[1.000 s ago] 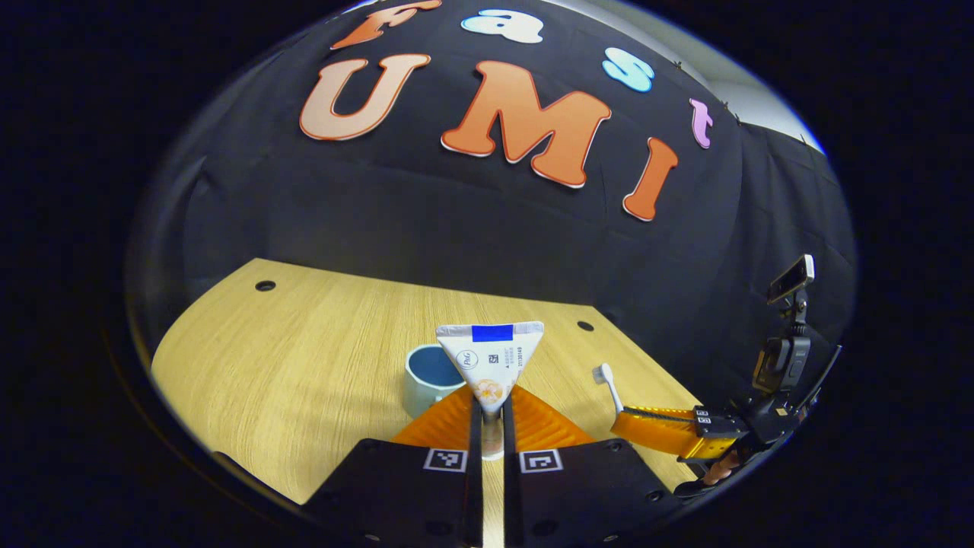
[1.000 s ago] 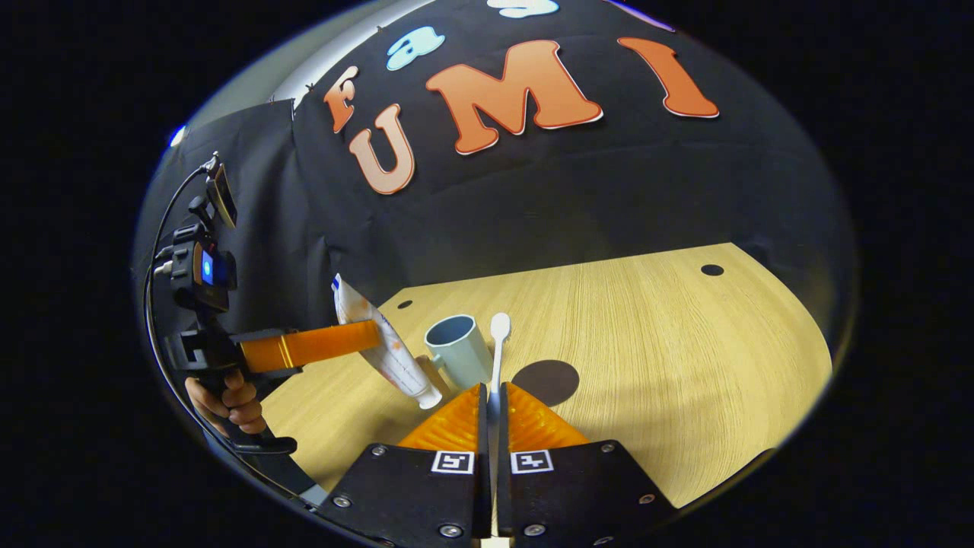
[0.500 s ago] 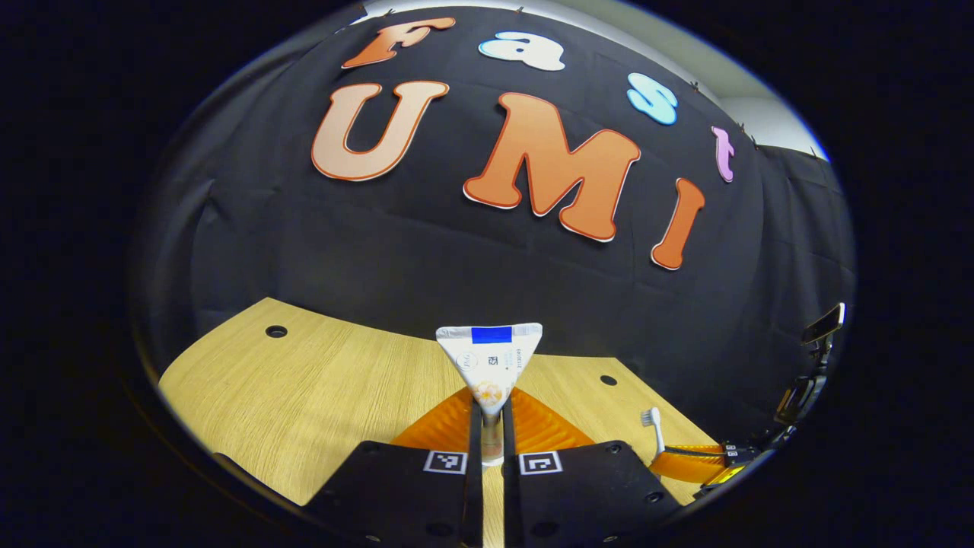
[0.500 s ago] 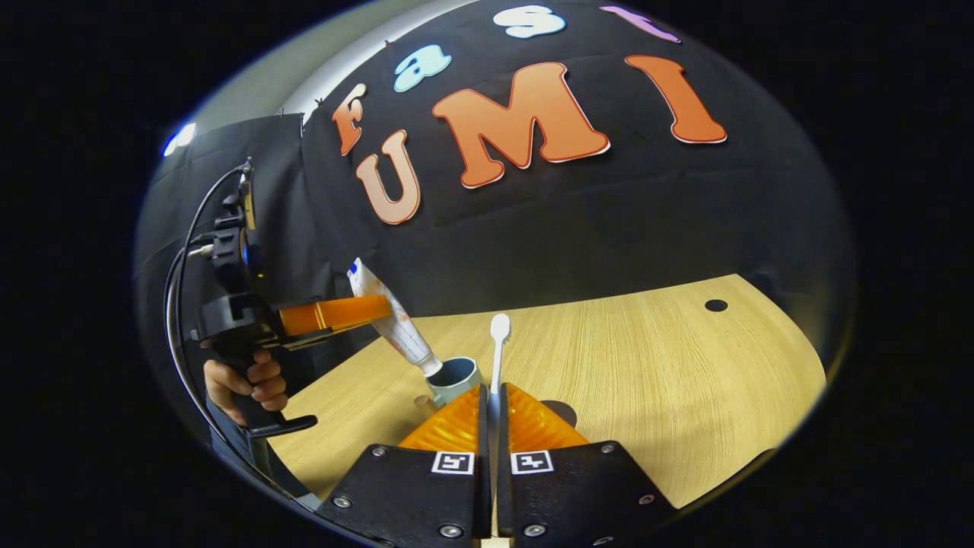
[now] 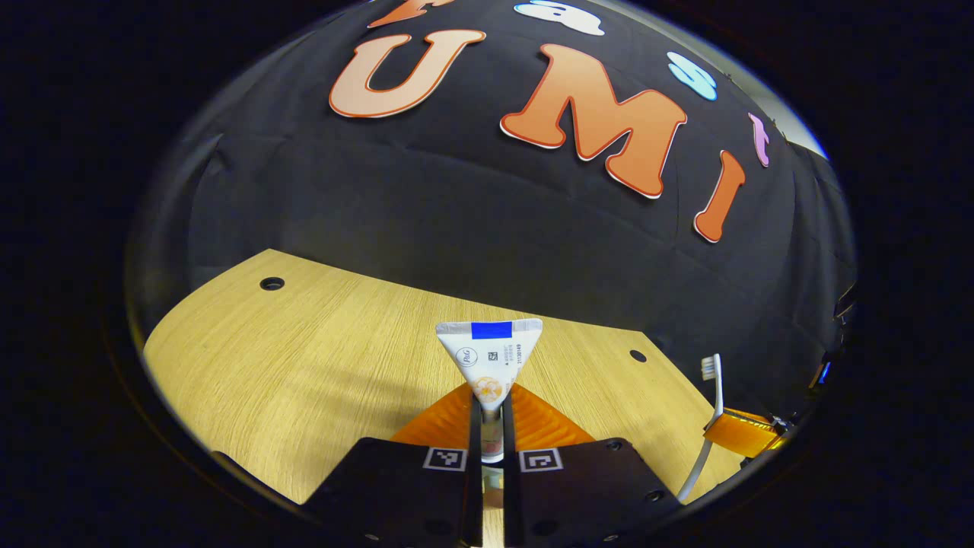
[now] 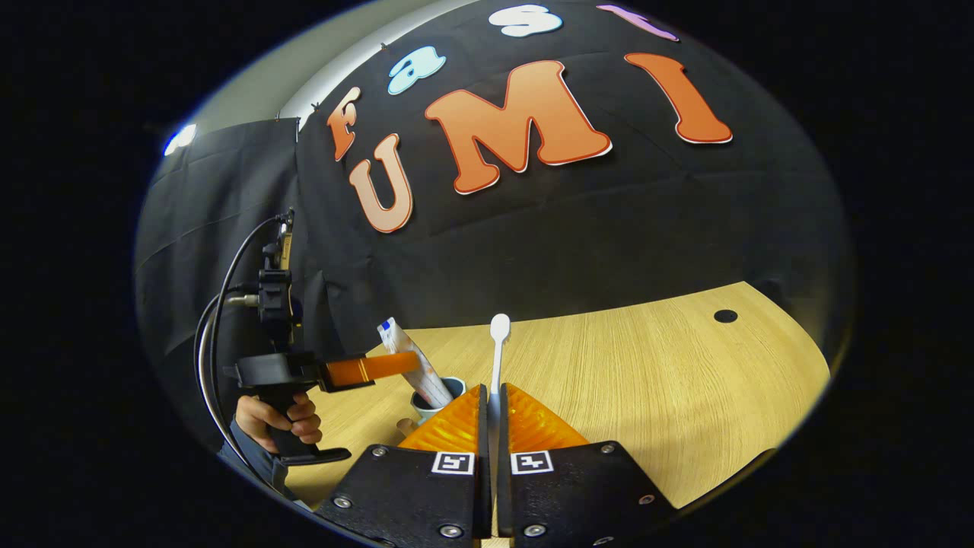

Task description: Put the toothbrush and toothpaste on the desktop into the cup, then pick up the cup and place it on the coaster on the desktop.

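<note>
My left gripper (image 5: pixel 491 422) is shut on a white toothpaste tube (image 5: pixel 491 361), whose crimped end points up. In the right gripper view that left gripper (image 6: pixel 407 365) holds the toothpaste tube (image 6: pixel 428 380) tilted, with its lower end inside the light blue cup (image 6: pixel 422 411) on the desktop. My right gripper (image 6: pixel 491 403) is shut on a white toothbrush (image 6: pixel 498 354), whose head points up, just right of the cup. In the left gripper view the right gripper (image 5: pixel 719 430) and its toothbrush (image 5: pixel 714 388) are at the far right.
The wooden desktop (image 6: pixel 647 380) spreads out to the right and has a round cable hole (image 6: pixel 725 315) near its far corner. A hand (image 6: pixel 278 418) holds the left gripper's handle, with a cable looping above it. The black cloth wall stands behind the desk.
The left gripper has come down with the toothpaste, whose lower end now sits inside the cup. The cup has dropped out of the left gripper view. The right gripper still holds the toothbrush.
</note>
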The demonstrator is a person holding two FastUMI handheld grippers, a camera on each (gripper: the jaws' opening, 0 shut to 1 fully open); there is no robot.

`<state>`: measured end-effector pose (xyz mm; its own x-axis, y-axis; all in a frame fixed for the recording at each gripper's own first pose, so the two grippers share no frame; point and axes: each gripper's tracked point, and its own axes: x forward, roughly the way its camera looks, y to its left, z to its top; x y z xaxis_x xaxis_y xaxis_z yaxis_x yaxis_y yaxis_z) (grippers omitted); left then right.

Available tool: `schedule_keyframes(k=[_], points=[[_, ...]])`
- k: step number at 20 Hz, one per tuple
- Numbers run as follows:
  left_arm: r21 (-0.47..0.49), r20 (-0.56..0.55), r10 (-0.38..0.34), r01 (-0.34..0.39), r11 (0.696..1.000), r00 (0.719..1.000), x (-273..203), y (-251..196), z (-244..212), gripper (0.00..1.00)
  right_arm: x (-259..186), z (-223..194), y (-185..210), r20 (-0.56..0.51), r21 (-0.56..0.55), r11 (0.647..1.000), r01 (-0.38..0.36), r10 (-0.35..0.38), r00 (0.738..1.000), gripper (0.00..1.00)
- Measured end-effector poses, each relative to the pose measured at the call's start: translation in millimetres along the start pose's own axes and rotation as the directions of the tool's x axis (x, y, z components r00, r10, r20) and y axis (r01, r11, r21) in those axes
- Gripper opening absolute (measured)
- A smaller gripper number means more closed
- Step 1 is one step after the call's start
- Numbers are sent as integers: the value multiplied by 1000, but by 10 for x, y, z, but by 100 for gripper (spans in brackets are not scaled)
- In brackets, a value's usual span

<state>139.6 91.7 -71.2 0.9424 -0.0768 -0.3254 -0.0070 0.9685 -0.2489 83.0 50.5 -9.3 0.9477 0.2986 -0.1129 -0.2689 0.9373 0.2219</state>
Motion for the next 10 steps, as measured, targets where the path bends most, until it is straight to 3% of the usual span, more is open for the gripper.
schedule_keyframes(k=[10], points=[[9, -51, -13, 14, 1000, 999, 57, 35, -193, 13, 578, 508, 355, 151, 2, 997, -75, 74, 986, 3]])
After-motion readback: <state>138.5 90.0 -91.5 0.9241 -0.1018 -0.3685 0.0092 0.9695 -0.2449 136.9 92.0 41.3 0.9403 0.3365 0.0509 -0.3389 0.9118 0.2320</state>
